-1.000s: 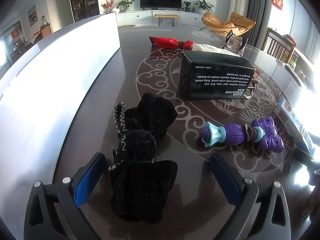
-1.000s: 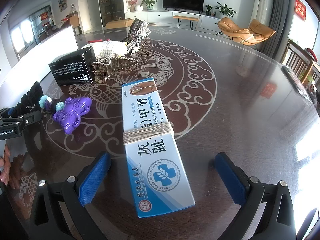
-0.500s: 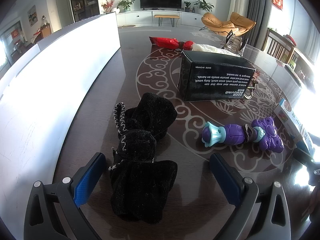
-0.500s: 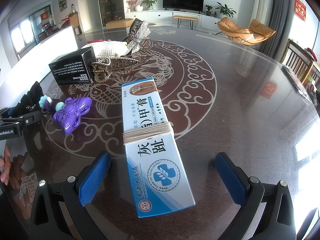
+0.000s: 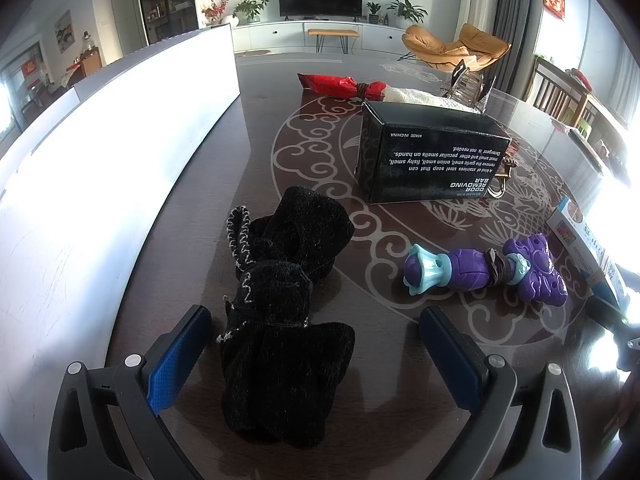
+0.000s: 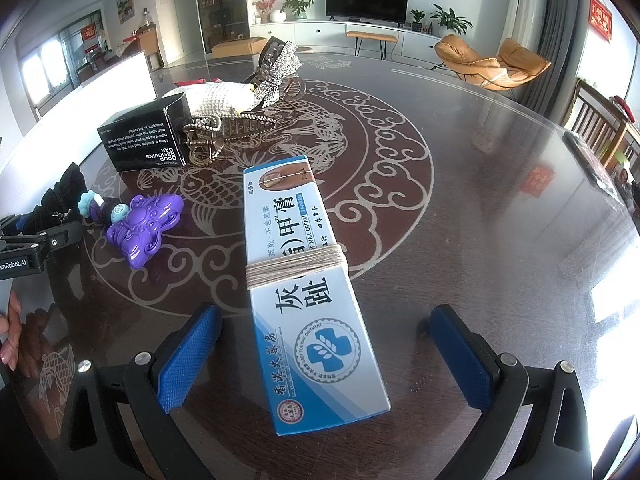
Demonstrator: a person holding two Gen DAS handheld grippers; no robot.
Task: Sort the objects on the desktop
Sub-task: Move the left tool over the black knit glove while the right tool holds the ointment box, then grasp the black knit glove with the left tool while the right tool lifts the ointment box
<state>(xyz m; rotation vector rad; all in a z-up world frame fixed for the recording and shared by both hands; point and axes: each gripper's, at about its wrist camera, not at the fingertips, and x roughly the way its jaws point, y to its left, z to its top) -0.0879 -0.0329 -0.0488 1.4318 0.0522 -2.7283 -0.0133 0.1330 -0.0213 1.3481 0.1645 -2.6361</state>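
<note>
My left gripper (image 5: 316, 354) stands open around the near end of a black cloth bundle (image 5: 286, 300) tied with thread, lying on the dark patterned table. Right of it lies a purple and teal toy (image 5: 486, 270). A black box (image 5: 430, 158) stands further back. My right gripper (image 6: 326, 358) is open, its blue pads on either side of a blue and white ointment box (image 6: 308, 292) wrapped with twine. The purple toy (image 6: 140, 220) and black box (image 6: 148, 138) show at the left of the right wrist view.
A long white bin wall (image 5: 100, 176) runs along the table's left side. A red packet (image 5: 340, 84), a white knitted item (image 6: 218, 98) and sparkly hair clips (image 6: 276, 66) lie at the back. A hand (image 6: 8, 332) holds the left gripper's body (image 6: 28, 246).
</note>
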